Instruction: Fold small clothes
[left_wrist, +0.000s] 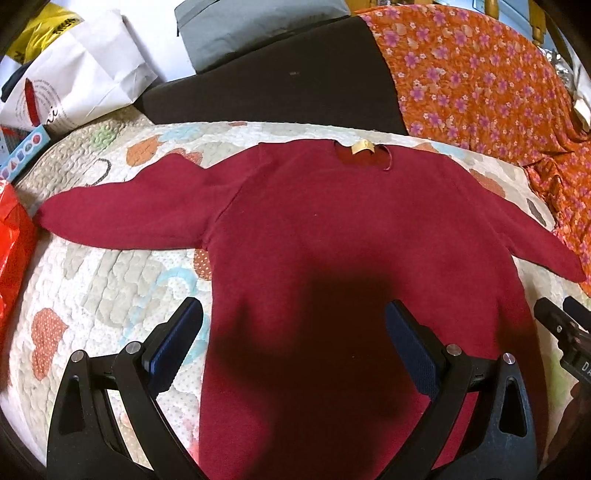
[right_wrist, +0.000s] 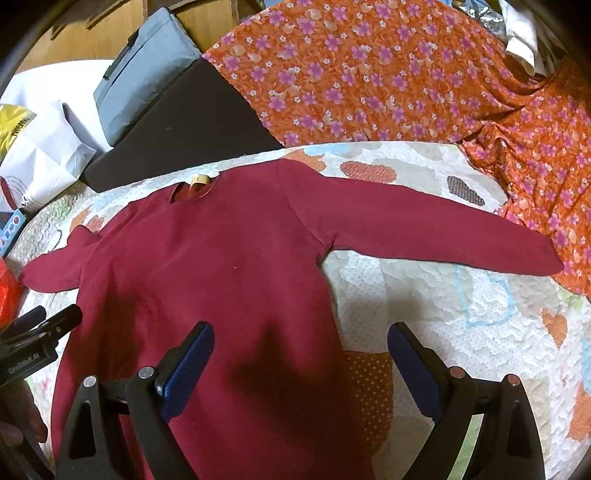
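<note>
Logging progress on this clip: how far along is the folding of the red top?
Done: the dark red top lies spread flat on the quilt, neck away, both sleeves stretched out to the sides. In hand: nothing; the left gripper and right gripper are both open above its lower part, holding no cloth. Left: every fold, since no sleeve or hem is turned in yet.

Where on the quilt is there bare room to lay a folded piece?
Bare quilt lies below the sweater's right sleeve, and below the left sleeve. Crowded: orange floral cloth beyond, white bag at left.
</note>
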